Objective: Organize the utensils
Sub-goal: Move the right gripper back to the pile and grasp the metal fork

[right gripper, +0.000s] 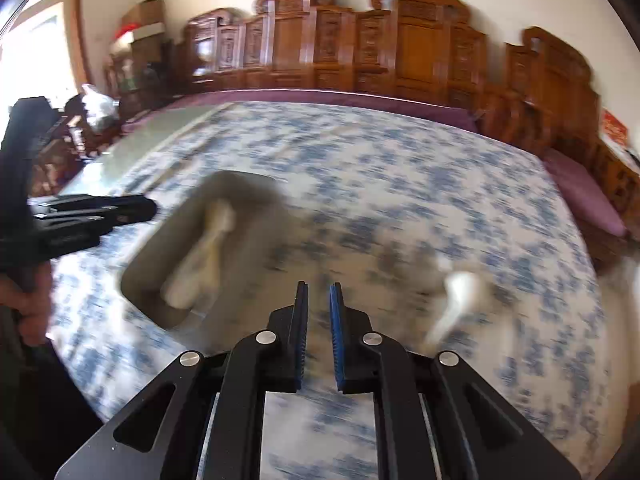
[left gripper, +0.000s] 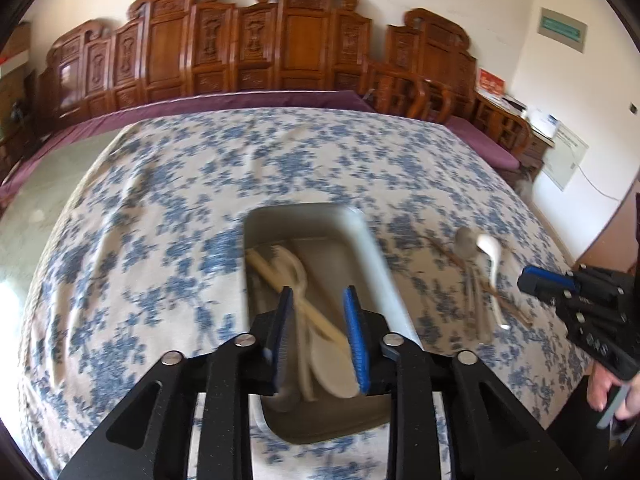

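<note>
a: nearest, the left gripper point(left gripper: 320, 320) hangs over the tray point(left gripper: 372, 248). its jaws stand apart, nothing pinched; white spoons point(left gripper: 328, 364) and pale chopsticks point(left gripper: 280, 276) lie in the tray below them.

b: so that looks like a drop just made?

a: my guess, yes. the loading step is in hand, with the tray part filled.

b: and the right gripper point(right gripper: 319, 332)?

a: jaws nearly together, only a thin gap, and nothing between them. it sits over the cloth point(right gripper: 400, 184), between the tray and the loose pile.

b: what is left out there?

a: beside the tray, on the cloth: a white spoon point(left gripper: 493, 264), a grey spoon point(left gripper: 466, 240) and dark chopsticks point(left gripper: 460, 260), overlapping. in the left view their long axes run roughly from near to far, bowls at the far end, handles toward us. the right view is too blurred to add much.

b: next move?

a: probably the right one must open, come down across a handle, and close on it. the pieces touch, so picking one cleanly needs care.

b: beyond that?

a: bare cloth, then carved wooden chairs point(left gripper: 280, 40) by the wall.
</note>
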